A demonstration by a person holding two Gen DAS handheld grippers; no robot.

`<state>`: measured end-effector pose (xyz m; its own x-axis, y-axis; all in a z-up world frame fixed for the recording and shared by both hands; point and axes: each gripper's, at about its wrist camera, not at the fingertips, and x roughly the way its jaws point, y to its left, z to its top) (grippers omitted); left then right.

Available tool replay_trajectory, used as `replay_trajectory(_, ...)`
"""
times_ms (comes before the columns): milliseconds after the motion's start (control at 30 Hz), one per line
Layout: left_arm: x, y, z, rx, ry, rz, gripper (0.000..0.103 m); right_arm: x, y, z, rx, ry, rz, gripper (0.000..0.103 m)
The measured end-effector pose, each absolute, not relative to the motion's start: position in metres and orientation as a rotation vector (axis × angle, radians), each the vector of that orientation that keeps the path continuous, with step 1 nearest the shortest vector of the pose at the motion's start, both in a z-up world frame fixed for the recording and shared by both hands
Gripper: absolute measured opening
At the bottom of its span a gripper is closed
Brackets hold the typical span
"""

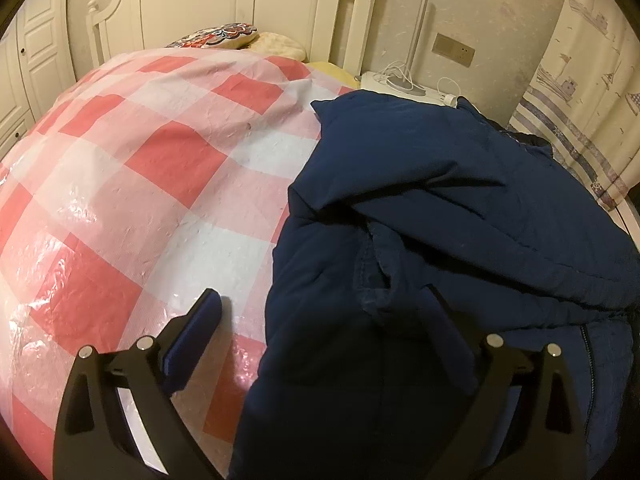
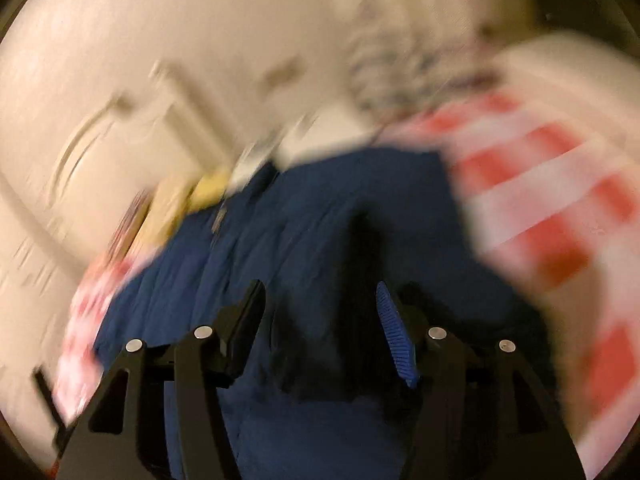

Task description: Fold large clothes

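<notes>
Lying folded on checkered sheet (image 1: 152, 160), navy jacket (image 1: 440, 240).

Checked plastic sheet (image 1: 132, 168), patterned pillow (image 1: 218, 36) (by headboard), nightstand (image 1: 400, 84), curtain (image 1: 592, 92)

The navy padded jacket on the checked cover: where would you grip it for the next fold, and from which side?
Probably the jacket's left edge, where it meets the checked cover. That edge lies free and raised, so the wide-open left gripper, which straddles it, can pinch it from the cover side. The right gripper's view is too blurred to judge.
</notes>
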<state>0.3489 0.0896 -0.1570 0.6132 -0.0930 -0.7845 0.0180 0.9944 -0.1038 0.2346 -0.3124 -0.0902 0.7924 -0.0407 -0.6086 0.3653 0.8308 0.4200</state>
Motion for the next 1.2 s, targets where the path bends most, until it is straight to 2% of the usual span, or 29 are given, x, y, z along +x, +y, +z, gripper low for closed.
replay_trajectory(100, 0.349, 0.09, -0.157, -0.088, 0.909, -0.063, 0.098, 0.219, -0.295, -0.067, 0.444, 0.486, -0.242, 0.056)
replay_trajectory(167, 0.349, 0.09, -0.157, -0.088, 0.909, -0.063, 0.098, 0.235, -0.263, -0.062, 0.262, 0.537, -0.16, 0.056)
replay_trajectory(300, 0.348, 0.09, -0.157, -0.091, 0.909, -0.061, 0.099, 0.27, -0.243, -0.089, 0.123, 0.701, -0.183, 0.056)
replay_trajectory(367, 0.348, 0.09, -0.157, -0.088, 0.909, -0.056, 0.1, 0.282, -0.255, -0.113, 0.168, 0.8, -0.187, 0.057)
replay_trajectory(500, 0.337, 0.08, -0.143, -0.006, 0.86, 0.014, 0.098, 0.283, -0.254, -0.121, 0.143, 0.807, -0.18, 0.059)
replay_trajectory(667, 0.314, 0.051, -0.08, -0.038, 0.669, -0.082, 0.099, 0.281, -0.247, -0.127, 0.111, 0.791, -0.189, 0.062)
replay_trajectory(733, 0.32, 0.029, -0.067, -0.017, 0.655, -0.165, 0.101, 0.285, -0.247, -0.127, 0.116, 0.791, -0.186, 0.063)
replay_trajectory(833, 0.347, -0.01, -0.077, 0.084, 0.707, -0.209, 0.101, 0.285, -0.247, -0.126, 0.132, 0.788, -0.176, 0.063)
replay_trajectory(933, 0.383, -0.035, -0.131, 0.167, 0.895, -0.186, 0.101, 0.285, -0.248, -0.126, 0.134, 0.787, -0.168, 0.065)
replay_trajectory(1067, 0.377, -0.042, -0.141, 0.228, 0.865, -0.168, 0.101, 0.285, -0.246, -0.126, 0.128, 0.789, -0.162, 0.068)
replay_trajectory(1200, 0.377, -0.04, -0.104, 0.208, 0.761, -0.148, 0.101, 0.287, -0.245, -0.127, 0.122, 0.796, -0.161, 0.069)
